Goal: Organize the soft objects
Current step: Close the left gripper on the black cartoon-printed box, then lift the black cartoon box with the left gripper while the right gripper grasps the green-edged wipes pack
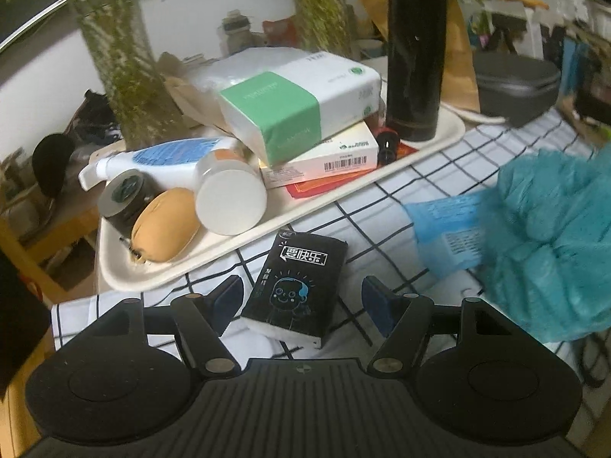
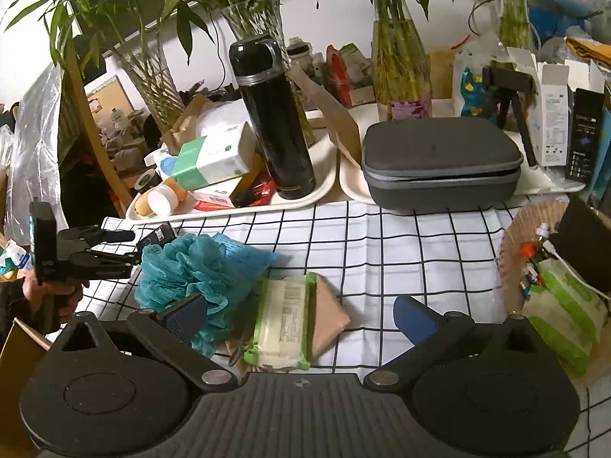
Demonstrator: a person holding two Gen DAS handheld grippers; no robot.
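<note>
Left wrist view: left claw (image 1: 303, 299) spread wide, nothing held, fingers straddling the black tissue pack (image 1: 296, 286) lying flat on the checked worktop (image 1: 431, 168). Judged step: pick up this pack. Advice: lower until the pads flank its long sides, close gently on the middle; the film wrapper looks slippery and the pack will give under pressure. Cream tray (image 1: 164, 274) just beyond holds rigid clutter, so lift straight up. Teal mesh pouf (image 1: 553, 236) to the right, frilly and springy, touching a pale blue packet (image 1: 446, 229).

Right wrist view: right claw (image 2: 301, 315) also spread, empty, above a green-edged wipes pack (image 2: 284, 320), soft and pillowy, resting partly on a tan flat pouch (image 2: 328, 315). Pouf (image 2: 183, 267) touches the near-left finger. Woven basket (image 2: 508, 252) at right already holds similar green packs.
</note>
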